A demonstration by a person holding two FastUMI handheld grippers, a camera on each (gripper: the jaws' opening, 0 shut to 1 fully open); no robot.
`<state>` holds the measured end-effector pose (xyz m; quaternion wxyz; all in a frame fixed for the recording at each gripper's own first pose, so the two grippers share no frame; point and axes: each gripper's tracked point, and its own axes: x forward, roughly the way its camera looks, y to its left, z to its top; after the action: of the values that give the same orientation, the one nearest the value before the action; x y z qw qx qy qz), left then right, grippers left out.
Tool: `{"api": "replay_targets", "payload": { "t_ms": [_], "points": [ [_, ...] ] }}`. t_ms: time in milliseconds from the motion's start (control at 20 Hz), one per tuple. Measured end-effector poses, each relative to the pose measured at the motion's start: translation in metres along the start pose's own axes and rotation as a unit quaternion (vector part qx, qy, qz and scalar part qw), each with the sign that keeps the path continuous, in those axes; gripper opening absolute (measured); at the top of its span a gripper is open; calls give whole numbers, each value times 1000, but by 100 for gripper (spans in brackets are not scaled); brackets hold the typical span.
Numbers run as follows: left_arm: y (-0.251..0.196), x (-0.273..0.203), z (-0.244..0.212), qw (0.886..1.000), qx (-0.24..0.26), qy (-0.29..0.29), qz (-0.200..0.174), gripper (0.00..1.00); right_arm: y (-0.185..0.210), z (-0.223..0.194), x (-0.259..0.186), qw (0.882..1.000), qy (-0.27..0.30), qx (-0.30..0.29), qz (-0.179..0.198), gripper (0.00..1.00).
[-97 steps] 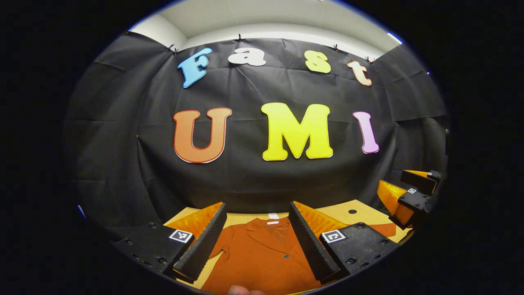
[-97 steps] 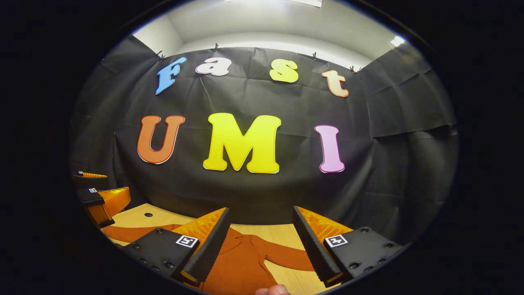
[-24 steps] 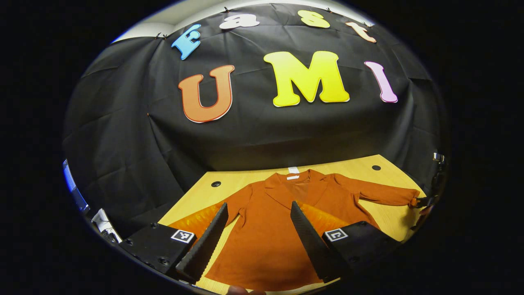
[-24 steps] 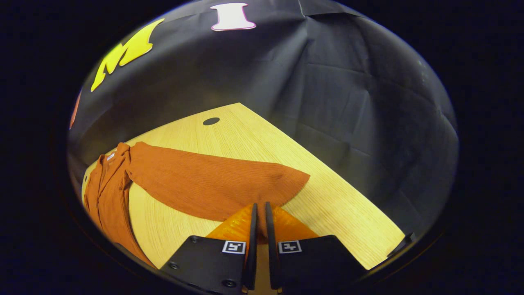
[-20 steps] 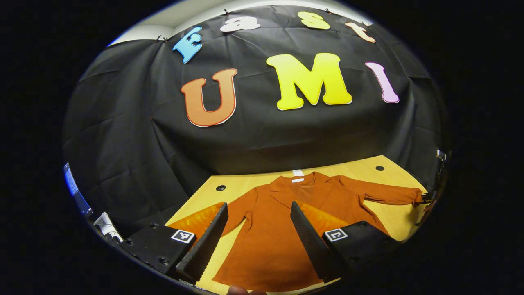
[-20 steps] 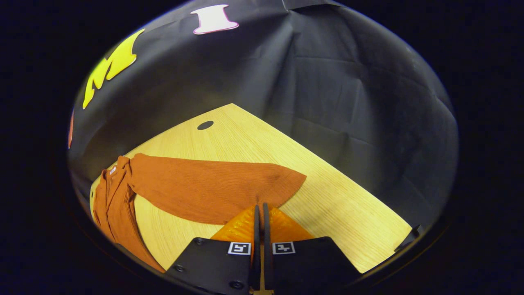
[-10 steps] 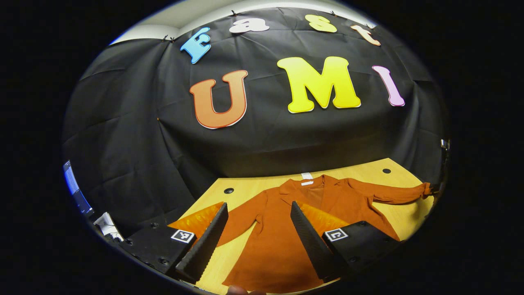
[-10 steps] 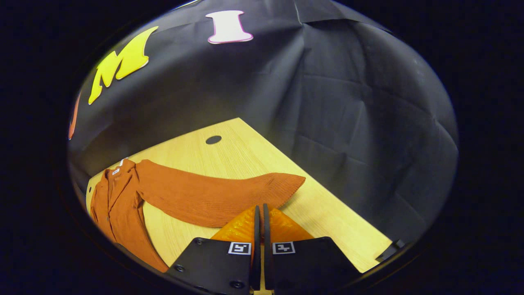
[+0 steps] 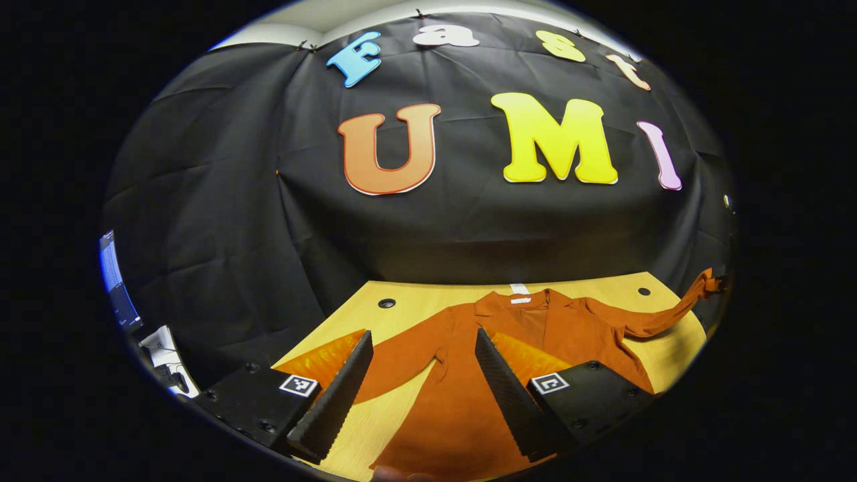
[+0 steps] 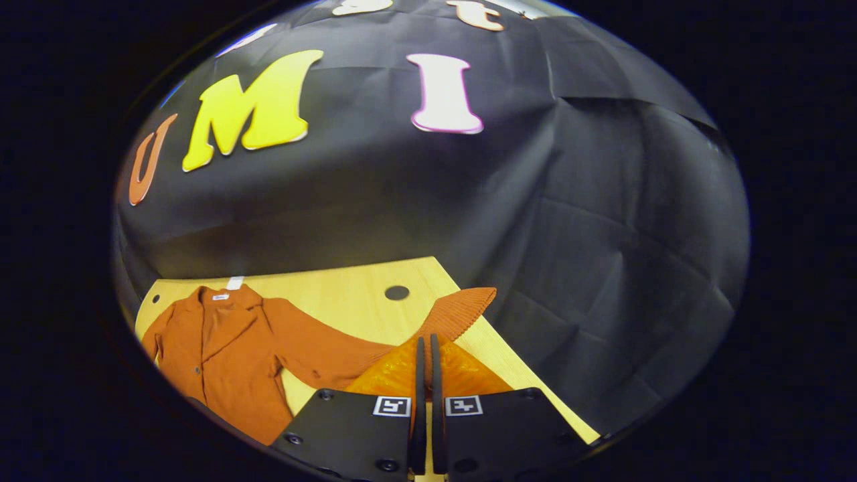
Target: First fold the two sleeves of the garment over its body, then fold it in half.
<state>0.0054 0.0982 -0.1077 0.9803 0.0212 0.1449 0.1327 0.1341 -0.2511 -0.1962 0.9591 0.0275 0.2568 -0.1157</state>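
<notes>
The right gripper [image 10: 424, 348], pinching the sleeve [image 10: 348, 348], has lifted its cuff [image 10: 462, 309] off the table [image 10: 335, 284]; the left gripper [image 9: 423, 348] stays spread above the jacket [image 9: 462, 402].

Garment [image 9: 462, 408]: rust-orange, collared, lying front-up on the wooden table [image 9: 402, 314]. One sleeve [image 9: 402, 358] lies flat and outstretched. Other sleeve [image 10: 335, 348] is raised off the surface at its cuff.

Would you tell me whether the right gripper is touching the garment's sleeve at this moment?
Touching. In the right gripper view the right gripper has its fingers closed on the sleeve near the cuff, which sticks out just past the fingertips, raised off the table.
</notes>
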Motion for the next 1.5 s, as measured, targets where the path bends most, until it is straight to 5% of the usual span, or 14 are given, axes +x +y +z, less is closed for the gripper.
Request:
{"api": "replay_targets", "payload": {
  "t_ms": [450,850,1250,1500],
  "points": [
    [69,2,-17,998,-43,5,49,100,130,85,-2,994,-69,-45,74,4],
    [138,-7,-43,991,-75,17,105,100,271,104,4,986,-66,-58,138,4],
    [199,-16,-65,983,-90,30,159,100,412,71,-9,973,-63,-88,206,4],
    [233,-22,-68,979,-86,39,180,100,502,-2,-8,966,-14,-101,237,4]
  ]
}}
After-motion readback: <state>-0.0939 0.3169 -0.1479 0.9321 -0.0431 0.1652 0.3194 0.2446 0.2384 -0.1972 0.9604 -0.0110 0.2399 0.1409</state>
